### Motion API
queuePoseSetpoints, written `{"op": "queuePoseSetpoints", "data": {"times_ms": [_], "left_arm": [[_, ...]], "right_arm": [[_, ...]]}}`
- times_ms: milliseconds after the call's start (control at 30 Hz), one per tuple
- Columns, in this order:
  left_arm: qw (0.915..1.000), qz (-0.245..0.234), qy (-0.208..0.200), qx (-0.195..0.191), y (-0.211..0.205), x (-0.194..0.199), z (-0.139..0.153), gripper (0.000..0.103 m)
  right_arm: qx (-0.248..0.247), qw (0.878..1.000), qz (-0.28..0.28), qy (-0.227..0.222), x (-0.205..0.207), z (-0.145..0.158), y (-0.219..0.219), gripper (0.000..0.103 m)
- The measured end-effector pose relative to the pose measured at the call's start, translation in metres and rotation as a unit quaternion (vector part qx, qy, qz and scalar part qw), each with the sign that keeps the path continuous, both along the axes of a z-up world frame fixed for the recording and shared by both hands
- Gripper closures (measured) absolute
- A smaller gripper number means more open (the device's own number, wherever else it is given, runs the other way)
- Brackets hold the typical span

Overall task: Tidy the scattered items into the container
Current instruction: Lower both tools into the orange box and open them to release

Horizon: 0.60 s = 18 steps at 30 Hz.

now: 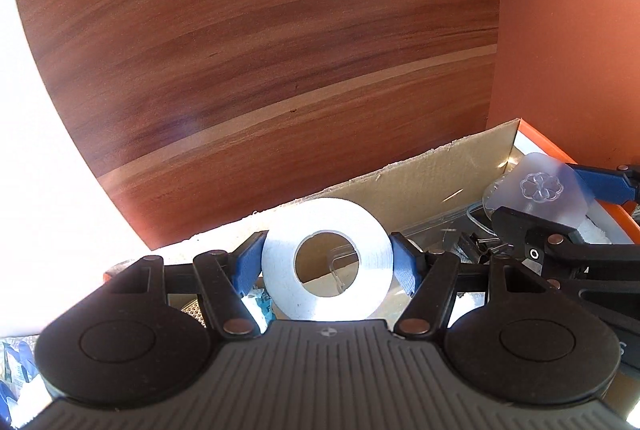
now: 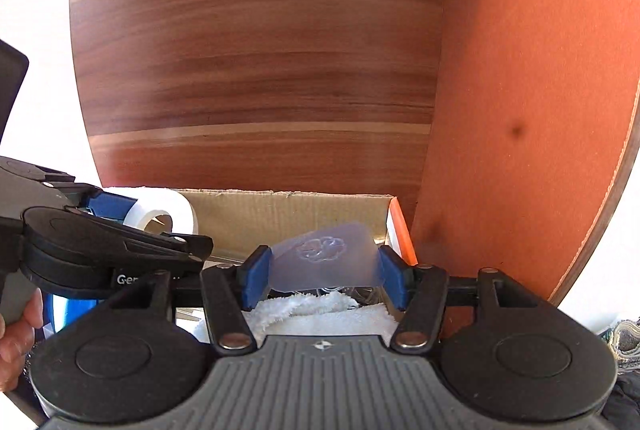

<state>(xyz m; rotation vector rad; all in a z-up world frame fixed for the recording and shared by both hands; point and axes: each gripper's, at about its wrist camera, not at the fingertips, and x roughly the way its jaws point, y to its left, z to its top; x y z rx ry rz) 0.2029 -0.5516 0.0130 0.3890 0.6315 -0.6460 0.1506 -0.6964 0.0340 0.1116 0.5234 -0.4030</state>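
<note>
Wood-grain panels back an open cardboard box (image 2: 280,214). Both loads hang over it, so release is the step in hand. Left hand-held gripper (image 1: 328,262) pinches a tape roll (image 1: 326,262); right hand-held gripper (image 2: 324,270) pinches a translucent lid (image 2: 326,262). Next: part the jaws above clear space. Only the right view shows the towel (image 2: 320,314); only the left, binder clips (image 1: 476,250).

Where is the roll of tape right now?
In the left wrist view the roll of tape sits between the left gripper jaws, over the cardboard box, left of the right gripper.
</note>
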Motion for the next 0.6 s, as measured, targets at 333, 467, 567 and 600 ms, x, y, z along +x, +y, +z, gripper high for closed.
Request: {"op": "queuePoseSetpoints", "data": {"times_ms": [333, 467, 567, 600], "left_arm": [[0.9999, 0.011, 0.002, -0.005, 0.013, -0.006, -0.003, 0.036], [0.9996, 0.026, 0.01, -0.007, 0.023, -0.005, -0.007, 0.023], [0.9993, 0.034, 0.014, -0.011, 0.031, -0.005, -0.009, 0.019], [0.9992, 0.035, 0.015, -0.011, 0.03, -0.005, -0.009, 0.019]], "right_arm": [[0.002, 1.0, -0.002, 0.01, 0.005, 0.001, -0.002, 0.041], [0.003, 1.0, -0.007, 0.008, 0.007, 0.001, -0.003, 0.034], [0.004, 1.0, -0.008, 0.004, 0.006, 0.002, -0.003, 0.028], [0.003, 1.0, -0.008, 0.003, 0.006, 0.002, -0.003, 0.027]]}}
